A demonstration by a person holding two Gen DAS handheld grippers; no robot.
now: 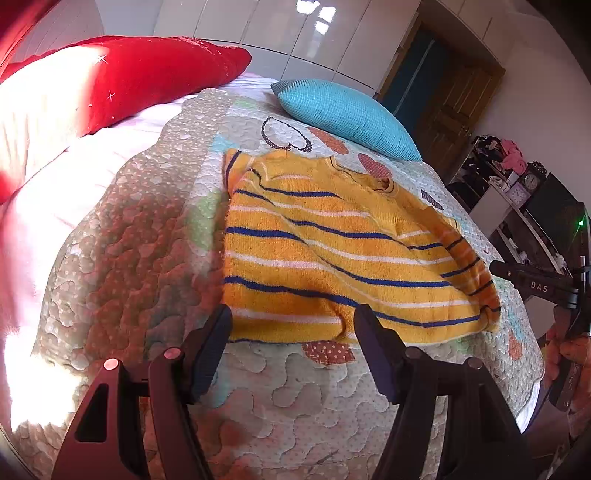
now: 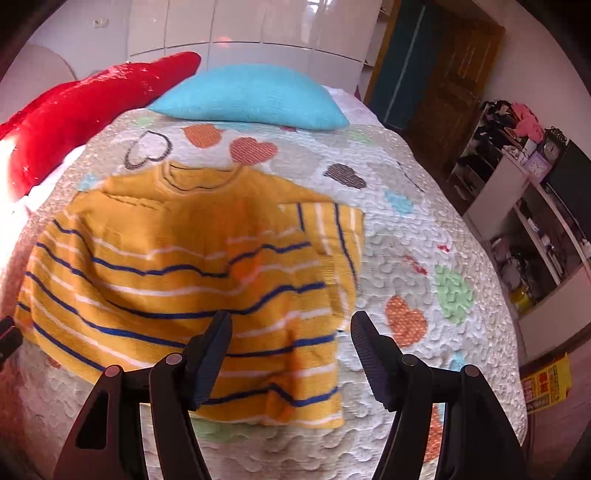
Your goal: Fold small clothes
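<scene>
Black jaws of the left hand-held gripper (image 1: 293,321) fill the bottom of the left wrist view, spread apart with nothing between them, hovering over the near hem of the sweater. Likewise the right hand-held gripper (image 2: 291,328) is released; its left finger overlaps the sweater's lower right part in the picture, its right finger stands over bare quilt, and no cloth is pinched between the pads.

Largest in both views is the bed, covered by a pale quilt (image 2: 424,229) printed with hearts in orange, green, blue and grey. On the middle of that quilt lies the sweater (image 2: 166,266), yellow-orange with dark blue and white stripes, collar pointing away toward the pillows, hem toward the cameras. Its right sleeve (image 2: 332,236) is folded inward across the body; in the left wrist view the other sleeve also lies turned over the front.

Beyond the collar rests a turquoise pillow (image 1: 347,114), and left of it a red cushion (image 1: 147,74), partly washed out by sunlight. White glossy wardrobe doors (image 2: 258,26) stand behind. To the right is a wooden door (image 2: 454,77) and a cluttered open shelf unit (image 2: 524,229).

At the right edge of the left wrist view a person's hand (image 1: 569,362) grips the right tool's handle.
</scene>
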